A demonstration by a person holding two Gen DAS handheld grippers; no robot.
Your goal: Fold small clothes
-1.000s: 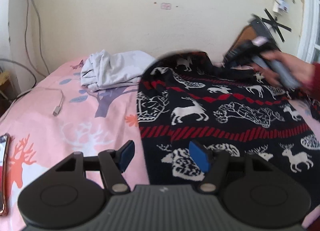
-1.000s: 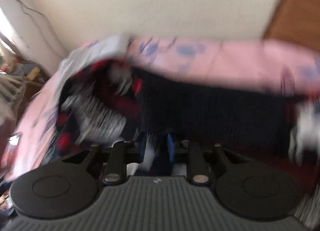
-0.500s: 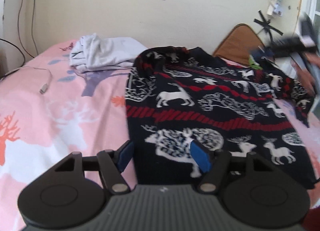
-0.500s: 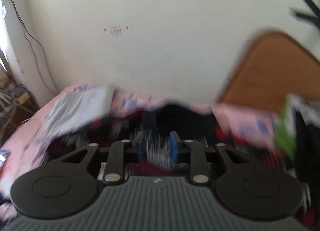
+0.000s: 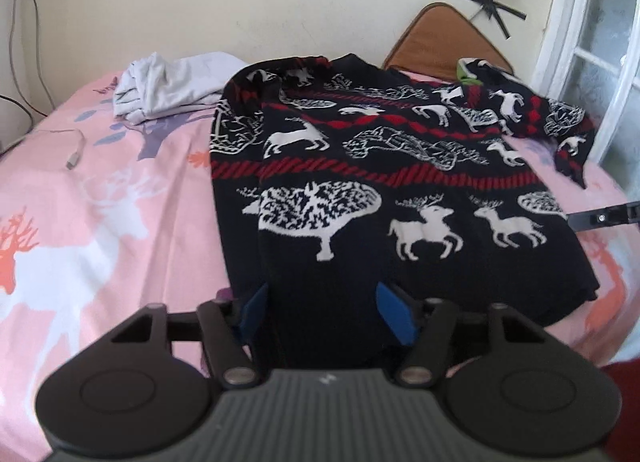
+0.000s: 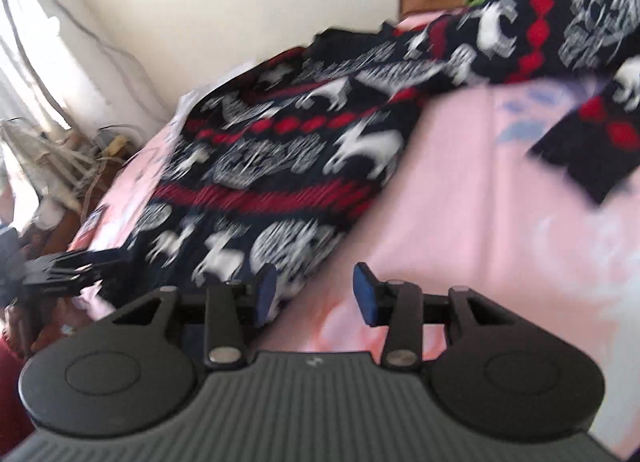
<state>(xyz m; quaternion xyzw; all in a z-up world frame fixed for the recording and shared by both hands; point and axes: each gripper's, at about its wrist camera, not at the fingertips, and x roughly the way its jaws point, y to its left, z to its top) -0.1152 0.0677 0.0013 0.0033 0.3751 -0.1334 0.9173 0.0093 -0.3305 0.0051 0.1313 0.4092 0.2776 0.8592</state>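
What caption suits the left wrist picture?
Left gripper poised at the hem of a reindeer sweater spread on a pink bedsheet.

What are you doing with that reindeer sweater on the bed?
A person is folding clothes with a tool in each hand. The black sweater lies spread flat on the pink bed, one sleeve stretched out to the side. The left tool sits at the sweater's bottom hem, jaws just closing around it but not yet pinching. The right tool is at the sweater's edge, jaws just opening and holding nothing. A white garment waits by the wall.
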